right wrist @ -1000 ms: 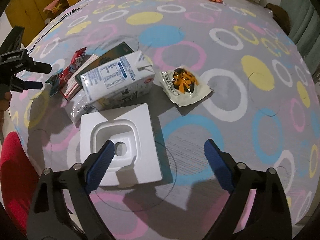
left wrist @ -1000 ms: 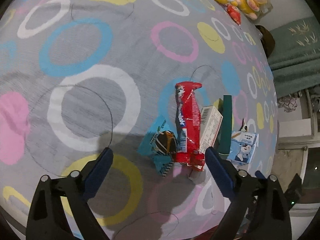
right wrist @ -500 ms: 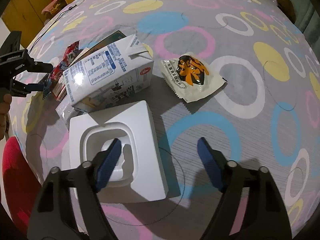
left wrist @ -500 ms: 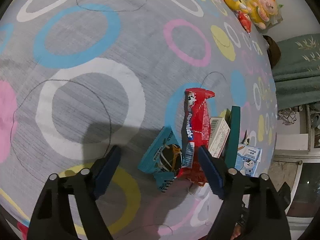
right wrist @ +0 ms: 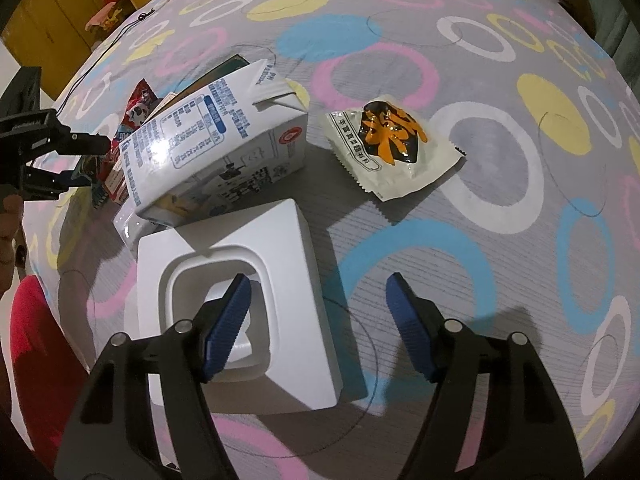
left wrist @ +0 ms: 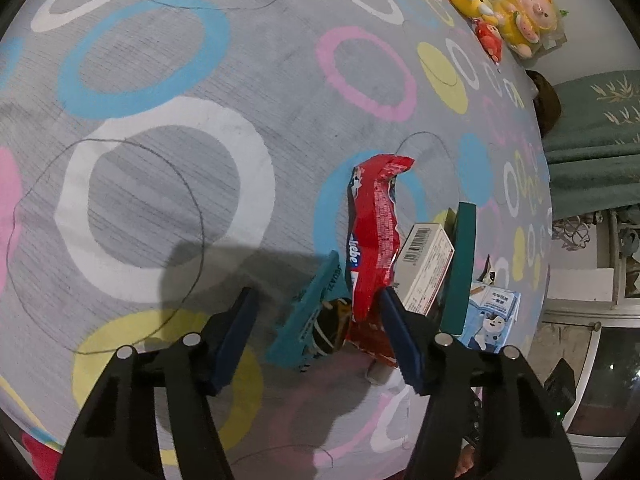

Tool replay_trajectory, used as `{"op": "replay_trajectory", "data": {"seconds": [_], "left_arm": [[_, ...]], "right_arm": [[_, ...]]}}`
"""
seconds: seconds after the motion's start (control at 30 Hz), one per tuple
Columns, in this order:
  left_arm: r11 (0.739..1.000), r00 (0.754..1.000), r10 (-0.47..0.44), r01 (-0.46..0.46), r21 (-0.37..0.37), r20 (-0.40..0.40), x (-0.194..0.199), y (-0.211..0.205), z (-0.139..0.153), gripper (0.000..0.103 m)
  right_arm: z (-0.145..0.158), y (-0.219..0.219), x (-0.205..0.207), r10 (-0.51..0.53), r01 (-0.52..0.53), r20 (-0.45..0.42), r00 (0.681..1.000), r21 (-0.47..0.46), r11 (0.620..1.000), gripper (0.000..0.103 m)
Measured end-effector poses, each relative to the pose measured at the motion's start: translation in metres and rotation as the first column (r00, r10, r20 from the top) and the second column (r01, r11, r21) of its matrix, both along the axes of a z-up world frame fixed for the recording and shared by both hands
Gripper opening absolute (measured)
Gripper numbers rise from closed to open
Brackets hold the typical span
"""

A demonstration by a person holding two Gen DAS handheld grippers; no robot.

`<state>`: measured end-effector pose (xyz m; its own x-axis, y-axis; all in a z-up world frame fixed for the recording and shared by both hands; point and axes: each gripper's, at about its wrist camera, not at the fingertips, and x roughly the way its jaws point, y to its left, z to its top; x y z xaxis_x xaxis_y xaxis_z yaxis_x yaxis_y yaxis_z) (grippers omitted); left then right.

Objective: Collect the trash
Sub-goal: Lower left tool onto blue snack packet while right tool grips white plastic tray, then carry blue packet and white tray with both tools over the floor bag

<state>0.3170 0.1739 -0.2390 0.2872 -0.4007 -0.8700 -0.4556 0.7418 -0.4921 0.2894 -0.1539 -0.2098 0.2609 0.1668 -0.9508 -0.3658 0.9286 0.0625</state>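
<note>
The trash is piled on a bed sheet (left wrist: 160,184) patterned with rings. The left gripper (left wrist: 316,332) is closing, half-wide, around a teal packet (left wrist: 308,316) and a red wrapper (left wrist: 374,236); either may be squeezed out sideways. The right gripper (right wrist: 318,324) is held half-wide astride one wall of a white tray (right wrist: 296,264); that wall could slip from the pads, and the leaning milk carton (right wrist: 208,136) may be toppled.

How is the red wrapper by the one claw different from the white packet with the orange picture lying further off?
The red wrapper is long, narrow and crumpled, rearing up against other litter; the white packet is squarish and lies flat, alone. The red wrapper sits between the closing left gripper jaws; the white packet lies beyond the right gripper. Both are snack packaging on the ringed cloth.
</note>
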Motion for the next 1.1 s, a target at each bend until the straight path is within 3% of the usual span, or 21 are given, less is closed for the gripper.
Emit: {"op": "replay_trajectory", "data": {"seconds": [0.3,0.53,0.7,0.9,1.1], "left_arm": [[1.0,1.0,0.005,-0.005,-0.007,-0.002,-0.006,-0.001,-0.001,0.05],[1.0,1.0,-0.005,0.005,-0.019,-0.016,-0.008,0.0,0.0,0.038],[1.0,1.0,-0.006,0.005,-0.013,-0.024,-0.01,0.0,0.0,0.035],[0.999,0.999,-0.039,0.039,-0.008,-0.02,-0.012,-0.002,0.005,0.034],[0.998,0.998,-0.06,0.06,0.016,-0.002,-0.019,-0.002,0.015,0.034]], "right_arm": [[0.001,-0.001,-0.002,-0.011,0.011,-0.002,1.0,0.018,1.0,0.061],[0.005,0.009,-0.005,0.016,-0.016,-0.019,1.0,0.04,0.999,0.034],[0.006,0.014,-0.005,0.02,-0.019,-0.027,0.999,0.017,1.0,0.033],[0.013,0.012,-0.006,0.007,-0.006,-0.036,0.999,0.021,1.0,0.025],[0.021,0.015,-0.014,-0.002,0.002,0.004,1.0,-0.01,1.0,0.023]]}}
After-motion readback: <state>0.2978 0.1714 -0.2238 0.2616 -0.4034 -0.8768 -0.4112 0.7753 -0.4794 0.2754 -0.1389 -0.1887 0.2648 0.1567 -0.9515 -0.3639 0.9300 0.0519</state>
